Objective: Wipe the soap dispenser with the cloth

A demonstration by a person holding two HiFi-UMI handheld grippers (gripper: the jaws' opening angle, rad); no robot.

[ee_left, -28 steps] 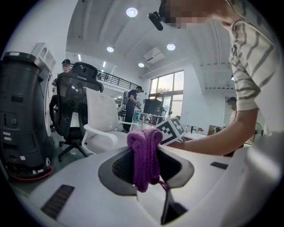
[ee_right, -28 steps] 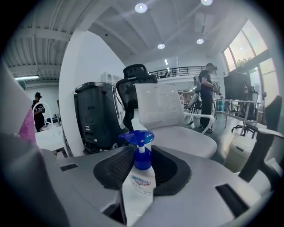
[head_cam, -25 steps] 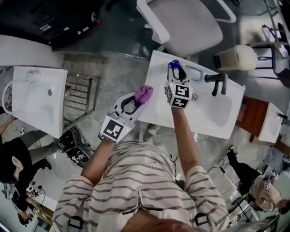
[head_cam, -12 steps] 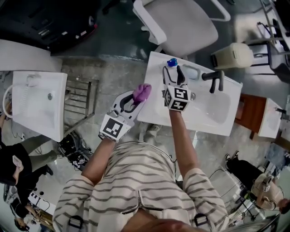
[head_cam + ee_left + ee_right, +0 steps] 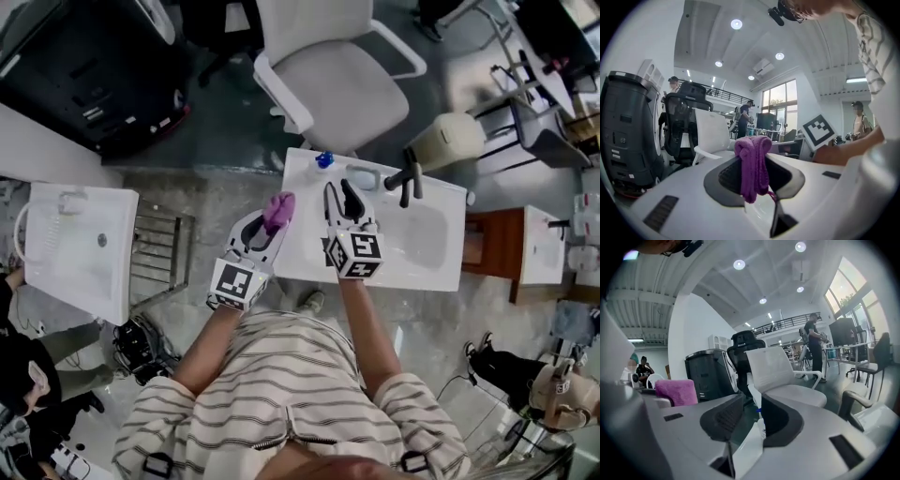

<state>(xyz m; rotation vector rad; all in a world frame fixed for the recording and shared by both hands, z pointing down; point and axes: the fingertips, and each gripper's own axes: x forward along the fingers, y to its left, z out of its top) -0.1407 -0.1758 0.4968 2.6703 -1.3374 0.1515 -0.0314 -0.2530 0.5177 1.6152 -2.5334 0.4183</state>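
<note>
Soap dispenser: the small soap dispenser with a blue pump top (image 5: 324, 160) stands at the far left corner of the white washbasin (image 5: 441, 255), close to its edge, and nothing touches it.
Cloth: the bunched purple knitted cloth (image 5: 280, 206) is up in the air, left of the basin, apart from the dispenser.
Left gripper: the left gripper (image 5: 274, 219) has its jaws clamped on the cloth, and a soft fold sticks out past the tips.
Right gripper: the right gripper (image 5: 338, 189) hovers above the basin just short of the dispenser. Its jaws have just been closing to a middling gap with nothing between the pads.
Tipping risk: a sideways wipe on the unheld bottle could topple it or push it off the corner.
Grip risk: jaws that narrow further before arriving may knock the pump instead of straddling it.
Wipe risk: the hard jaw tips, not the short fold, may meet the bottle.
</note>
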